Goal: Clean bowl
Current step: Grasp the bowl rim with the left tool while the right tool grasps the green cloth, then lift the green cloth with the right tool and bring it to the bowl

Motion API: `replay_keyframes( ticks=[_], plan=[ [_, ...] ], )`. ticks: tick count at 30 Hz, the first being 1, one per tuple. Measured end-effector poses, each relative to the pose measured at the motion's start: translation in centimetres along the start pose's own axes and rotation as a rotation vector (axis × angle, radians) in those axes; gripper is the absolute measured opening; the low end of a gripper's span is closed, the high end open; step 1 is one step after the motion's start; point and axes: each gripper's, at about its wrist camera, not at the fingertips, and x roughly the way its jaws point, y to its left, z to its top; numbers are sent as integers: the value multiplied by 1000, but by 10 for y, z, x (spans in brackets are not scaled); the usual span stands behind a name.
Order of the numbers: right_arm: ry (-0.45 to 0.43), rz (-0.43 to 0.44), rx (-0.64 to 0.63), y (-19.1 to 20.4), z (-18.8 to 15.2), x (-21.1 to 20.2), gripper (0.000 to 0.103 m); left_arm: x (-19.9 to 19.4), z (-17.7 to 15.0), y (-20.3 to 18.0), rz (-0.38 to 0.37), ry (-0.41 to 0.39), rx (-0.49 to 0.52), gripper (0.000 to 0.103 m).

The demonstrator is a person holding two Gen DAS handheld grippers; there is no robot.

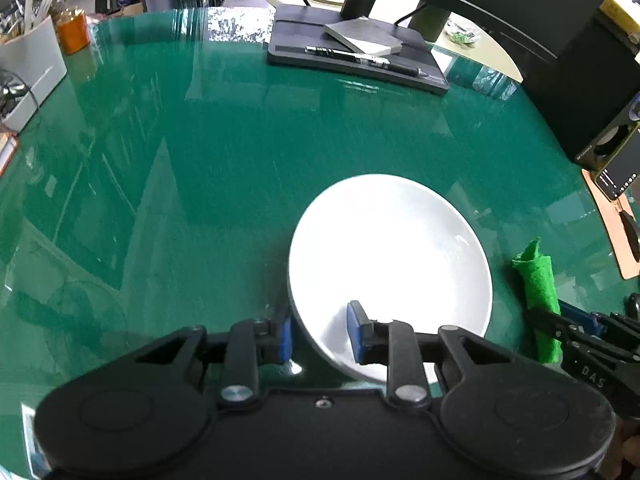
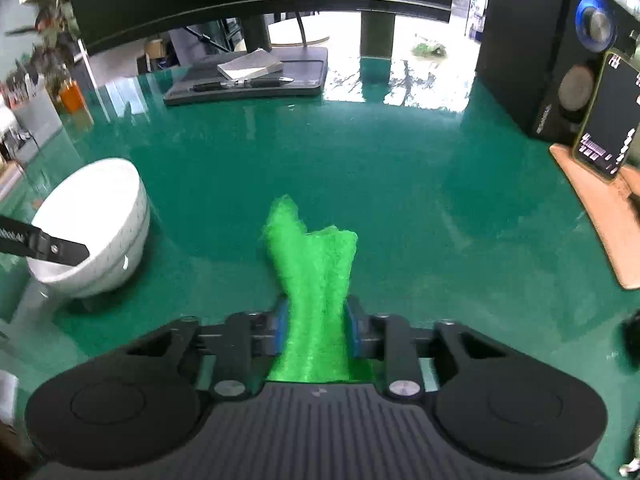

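White bowl (image 1: 390, 256) rim in left claw (image 1: 320, 332), "DAS" on right claw (image 1: 576, 332)

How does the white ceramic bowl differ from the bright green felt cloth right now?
The white ceramic bowl is rigid and round; the bright green felt cloth is soft and crumpled. The left gripper clamps the bowl's rim; the right gripper pinches the cloth. Both are on the green table.

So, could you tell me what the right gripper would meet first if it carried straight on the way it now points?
Probably the green tabletop. The right gripper, shut on the green cloth, points steeply down, and beyond the cloth's free end only bare glass shows ahead. The white bowl sits well off to the left.
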Motion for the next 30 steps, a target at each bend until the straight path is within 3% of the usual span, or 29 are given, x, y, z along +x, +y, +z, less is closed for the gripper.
replay_keyframes(
  ticks=[4, 8, 10, 15, 18, 24, 27, 30],
  plan=[
    [2, 37, 12, -1, -4, -7, 12, -1, -7, -5, -12, 14, 9, 28],
    [1, 153, -44, 8, -9, -20, 12, -1, -11, -6, -32, 22, 12, 28],
    [-6, 168, -79, 13, -10, -23, 12, -2, -11, -3, -33, 13, -3, 28],
    [-22, 237, -127, 22, -2, -29, 12, -6, -4, 8, 28, -37, -44, 30],
    [-38, 344, -235, 38, 2, -40, 12, 1, -2, 6, 21, -25, -43, 32],
    [17, 495, -411, 65, 2, -42, 12, 1, -1, 1, 33, -25, -23, 32],
    [12, 463, -404, 66, 4, -39, 12, 1, -1, 3, 19, -25, -35, 32],
    [21, 332, -297, 54, 13, -26, 12, 2, -1, 2, 18, -27, -33, 32]
  ],
)
